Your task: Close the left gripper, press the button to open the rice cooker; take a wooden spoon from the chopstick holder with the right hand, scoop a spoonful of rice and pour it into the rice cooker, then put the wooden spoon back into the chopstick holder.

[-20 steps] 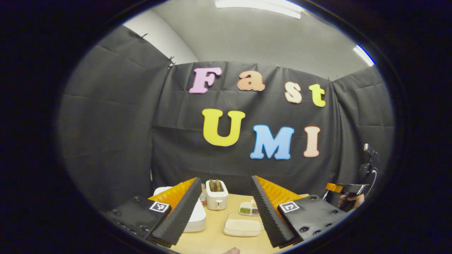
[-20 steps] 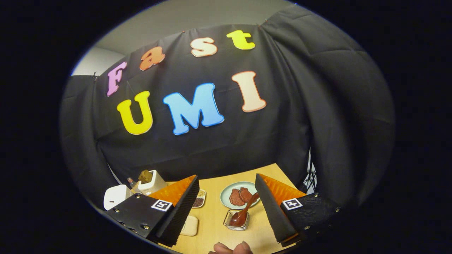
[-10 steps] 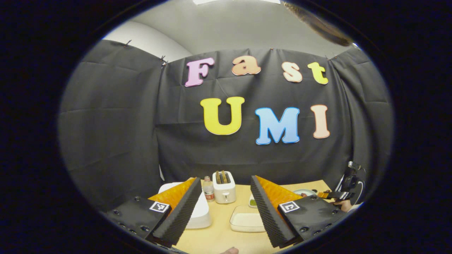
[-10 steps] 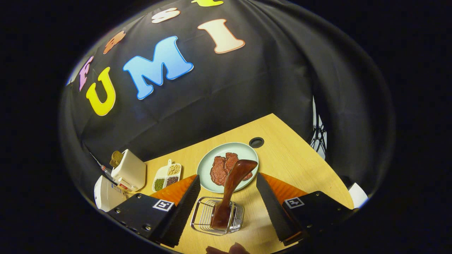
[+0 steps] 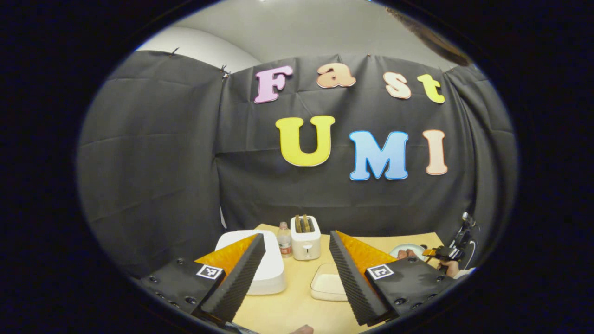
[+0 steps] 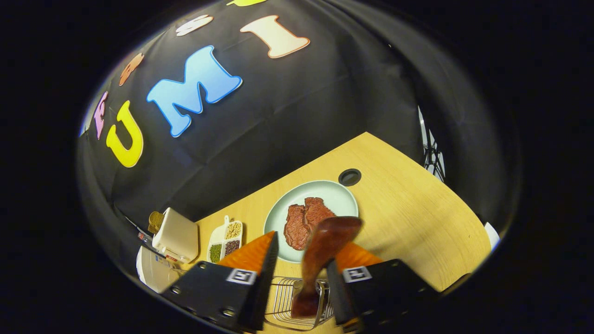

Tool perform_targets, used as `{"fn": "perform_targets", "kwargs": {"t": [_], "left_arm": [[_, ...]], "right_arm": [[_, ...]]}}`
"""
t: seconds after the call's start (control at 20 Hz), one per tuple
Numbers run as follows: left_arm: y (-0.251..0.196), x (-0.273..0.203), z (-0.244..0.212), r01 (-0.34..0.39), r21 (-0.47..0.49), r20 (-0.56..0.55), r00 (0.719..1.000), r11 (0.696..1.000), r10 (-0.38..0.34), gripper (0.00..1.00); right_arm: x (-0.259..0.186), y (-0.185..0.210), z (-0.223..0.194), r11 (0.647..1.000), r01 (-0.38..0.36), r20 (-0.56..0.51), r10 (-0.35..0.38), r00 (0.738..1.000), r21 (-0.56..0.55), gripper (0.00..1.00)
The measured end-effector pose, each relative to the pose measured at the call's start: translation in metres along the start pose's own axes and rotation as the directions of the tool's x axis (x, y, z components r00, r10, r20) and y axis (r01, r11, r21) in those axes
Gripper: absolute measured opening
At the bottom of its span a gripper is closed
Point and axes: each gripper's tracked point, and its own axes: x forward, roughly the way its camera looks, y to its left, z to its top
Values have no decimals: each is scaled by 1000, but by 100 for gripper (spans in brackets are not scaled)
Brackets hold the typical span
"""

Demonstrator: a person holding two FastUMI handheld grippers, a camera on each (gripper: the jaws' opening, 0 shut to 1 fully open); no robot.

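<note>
I am bringing the right gripper (image 6: 297, 283) down over the chopstick holder (image 6: 297, 304), a wire rack on the table (image 6: 417, 218), and its fingers are flanking the wooden spoon (image 6: 325, 250) that is standing in it. The fingers are parted with a gap on each side of the handle, so I am not gripping anything yet. The spoon is leaning away from the holder toward the plate (image 6: 343, 197) of meat just behind it.

The risks as I judge them: the handle is tilted, so if I am squeezing off-centre one finger could be pushing the spoon sideways, tipping it out or dragging the light rack along the table. Lifting at an angle could also be catching the spoon's end in the wires.

The left gripper (image 5: 297, 278) is hovering spread wide, holding nothing, with the rice cooker (image 5: 274, 273) just beyond its left finger, lid down. The task wants that gripper clenched before it is pressing the button; pressing with spread fingers may be missing it. A shallow white dish (image 5: 327, 287) is sitting beside the cooker; whether it is holding rice I cannot tell.
</note>
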Motion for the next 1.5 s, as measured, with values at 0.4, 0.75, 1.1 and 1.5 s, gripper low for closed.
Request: {"fn": "perform_targets", "kwargs": {"t": [0.4,0.75,1.1,1.5], "left_arm": [[16,-8,-13,-4,12,-27,1000,1000,4,98],[21,-16,17,113,-55,30,993,992,-111,94],[125,-74,-4,123,-83,62,991,989,-118,100],[194,-62,-35,13,-135,1,1000,991,-13,94]], "right_arm": [[-53,34,20,997,-68,28,69,997,-46,21],[-146,109,43,980,-130,121,149,981,-151,20],[-205,216,4,950,-168,136,209,969,-262,21],[-132,284,-85,898,-223,-22,232,972,-380,20]]}}
